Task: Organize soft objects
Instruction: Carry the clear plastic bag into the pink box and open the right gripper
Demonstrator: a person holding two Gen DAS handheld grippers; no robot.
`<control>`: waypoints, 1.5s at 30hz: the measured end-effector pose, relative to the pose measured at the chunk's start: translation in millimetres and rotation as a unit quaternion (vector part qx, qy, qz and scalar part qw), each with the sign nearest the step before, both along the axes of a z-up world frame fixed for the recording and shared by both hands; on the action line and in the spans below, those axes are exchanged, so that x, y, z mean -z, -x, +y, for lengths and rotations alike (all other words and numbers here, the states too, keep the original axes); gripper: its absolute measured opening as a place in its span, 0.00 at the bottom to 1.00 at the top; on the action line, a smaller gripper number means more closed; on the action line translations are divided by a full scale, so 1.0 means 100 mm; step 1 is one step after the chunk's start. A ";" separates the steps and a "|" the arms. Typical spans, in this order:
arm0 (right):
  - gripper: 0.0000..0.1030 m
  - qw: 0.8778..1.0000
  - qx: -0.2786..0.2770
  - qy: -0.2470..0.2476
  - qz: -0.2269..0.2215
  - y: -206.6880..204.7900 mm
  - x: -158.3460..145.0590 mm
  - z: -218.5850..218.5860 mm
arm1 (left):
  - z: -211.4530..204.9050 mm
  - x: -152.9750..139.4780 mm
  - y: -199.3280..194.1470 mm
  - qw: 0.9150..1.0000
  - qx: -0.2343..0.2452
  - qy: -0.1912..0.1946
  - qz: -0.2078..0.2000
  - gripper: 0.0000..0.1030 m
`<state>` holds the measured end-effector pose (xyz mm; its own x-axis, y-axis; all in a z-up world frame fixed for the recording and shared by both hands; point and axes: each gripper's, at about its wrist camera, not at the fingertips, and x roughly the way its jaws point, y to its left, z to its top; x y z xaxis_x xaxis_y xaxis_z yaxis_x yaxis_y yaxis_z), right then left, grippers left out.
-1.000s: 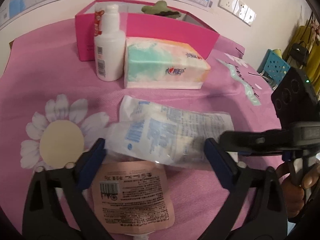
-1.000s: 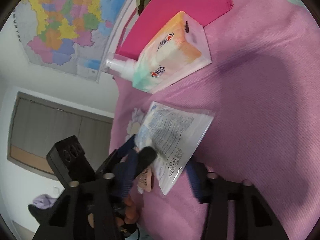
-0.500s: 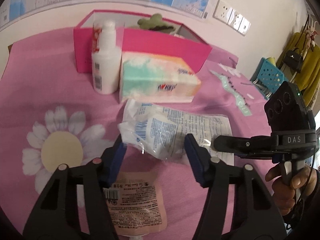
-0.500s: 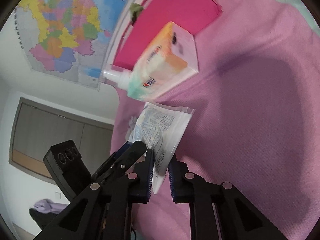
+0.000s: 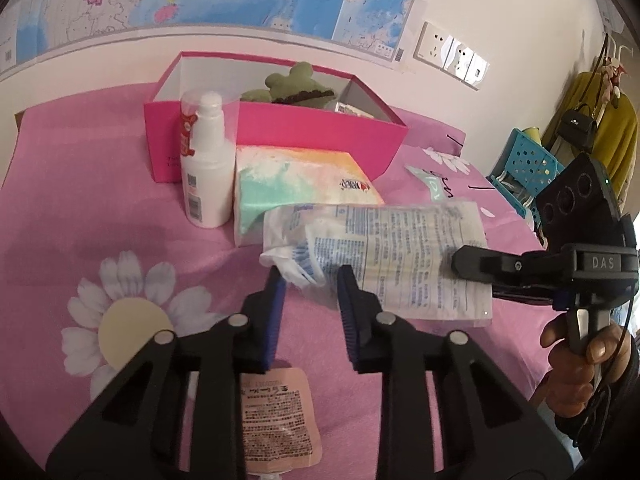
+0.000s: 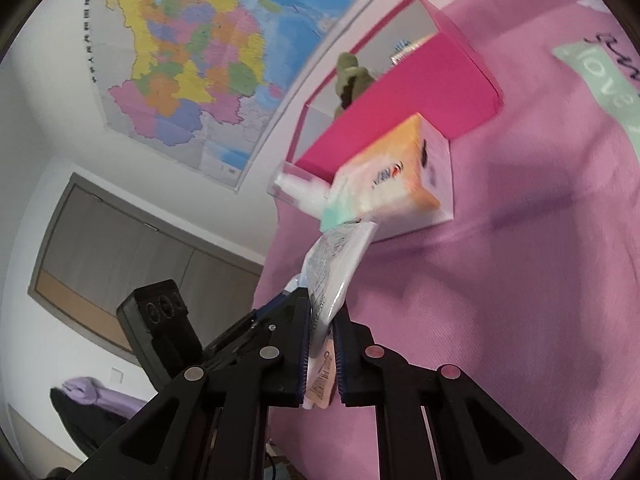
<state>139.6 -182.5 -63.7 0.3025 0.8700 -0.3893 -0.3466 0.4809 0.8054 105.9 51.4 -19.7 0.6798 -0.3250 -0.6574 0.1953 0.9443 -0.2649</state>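
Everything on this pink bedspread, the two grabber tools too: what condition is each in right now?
Clear plastic printed packet: lifted, crumpled, held at both ends.
Left gripper: jaws closing on the packet's bunched end.
Right gripper: shut on the packet's edge.
Pink cardboard box: open, green plush toy inside.
White pump bottle: upright.
Pastel tissue pack: lying flat.
Peach spouted pouch: lying flat.

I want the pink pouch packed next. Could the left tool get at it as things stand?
Probably not yet. The left tool is closing on one end of the clear plastic packet, and the right tool clamps the other end. The pink pouch lies uncovered on the cloth just below it.
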 end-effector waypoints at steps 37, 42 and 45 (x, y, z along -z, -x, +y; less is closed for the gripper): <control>0.09 0.990 -0.029 -0.026 -0.135 -1.07 -1.06 0.28 | -0.01 -1.11 -1.12 0.992 -0.002 -0.078 -0.103 0.12; 0.09 0.992 -0.038 -0.032 -0.117 -1.55 -1.00 0.45 | 0.10 -1.07 -1.45 0.992 -0.019 -0.086 -0.087 0.12; 0.09 0.993 -0.043 -0.025 -0.105 -1.79 -0.92 0.57 | 0.14 -1.00 -1.60 0.992 -0.024 -0.097 -0.075 0.12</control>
